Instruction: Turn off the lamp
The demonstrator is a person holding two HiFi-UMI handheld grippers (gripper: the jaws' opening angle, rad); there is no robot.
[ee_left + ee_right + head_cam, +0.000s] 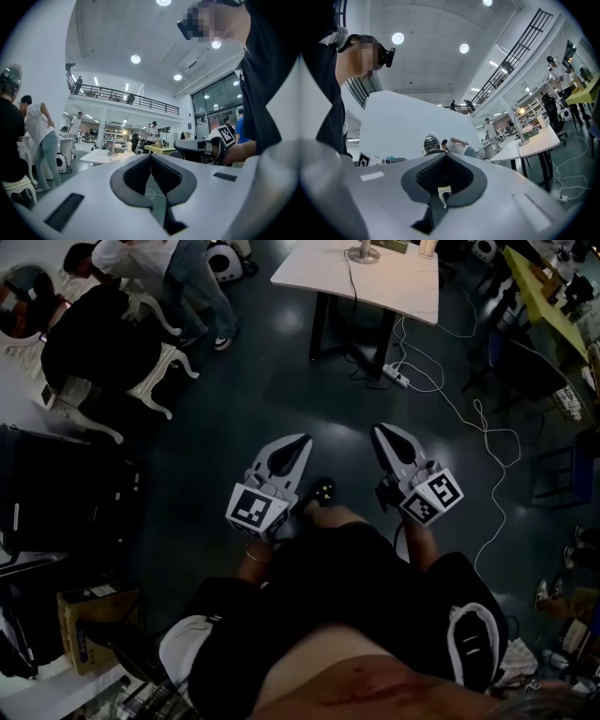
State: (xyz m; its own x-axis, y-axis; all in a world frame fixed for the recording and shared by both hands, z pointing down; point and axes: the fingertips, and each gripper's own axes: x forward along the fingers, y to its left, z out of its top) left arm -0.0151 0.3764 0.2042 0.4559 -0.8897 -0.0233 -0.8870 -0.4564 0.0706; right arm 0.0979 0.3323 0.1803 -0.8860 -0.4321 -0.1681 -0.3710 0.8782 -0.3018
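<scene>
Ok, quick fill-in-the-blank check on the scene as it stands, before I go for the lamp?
The left hand-held gripper and the right hand-held gripper both have their jaws ____.
The lamp stands on the ____ table.
The lamp's light is switched ____.
The power strip lies on the ____.
Missing words: shut; white; on; floor.
</scene>
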